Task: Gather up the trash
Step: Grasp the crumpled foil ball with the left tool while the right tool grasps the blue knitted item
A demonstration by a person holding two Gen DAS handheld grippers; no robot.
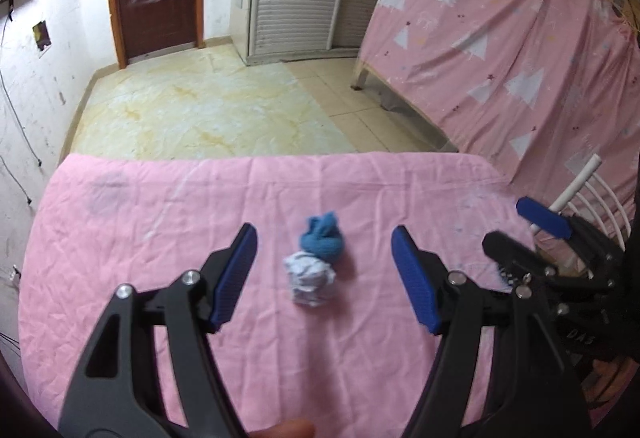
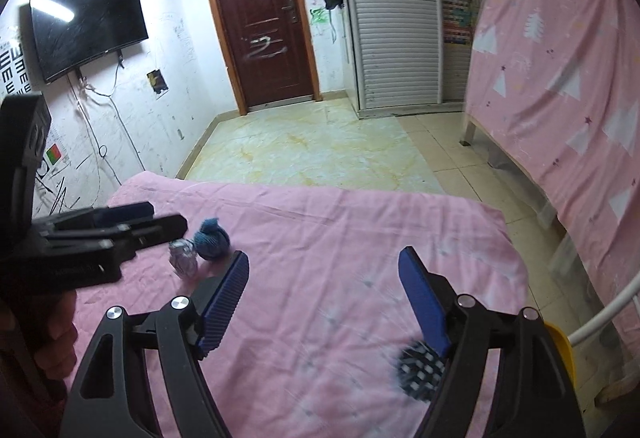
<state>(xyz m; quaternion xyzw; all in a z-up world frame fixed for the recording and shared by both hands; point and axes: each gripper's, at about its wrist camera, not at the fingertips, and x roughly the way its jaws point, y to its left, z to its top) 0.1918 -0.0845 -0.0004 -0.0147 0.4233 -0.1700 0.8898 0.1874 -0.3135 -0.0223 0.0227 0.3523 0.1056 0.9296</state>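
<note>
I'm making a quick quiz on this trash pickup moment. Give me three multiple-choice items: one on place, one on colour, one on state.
1. The crumpled paper ball lies:
A. on the floor
B. against the blue sock ball
C. on the TV

2. The cloth covering the table is:
A. green
B. white
C. pink

3. The left gripper is:
A. open, holding nothing
B. shut on the paper
C. shut on the sock

Answers: 1 B, they touch on the cloth; 2 C, pink throughout; 3 A, both fingers stand apart from the paper.
</note>
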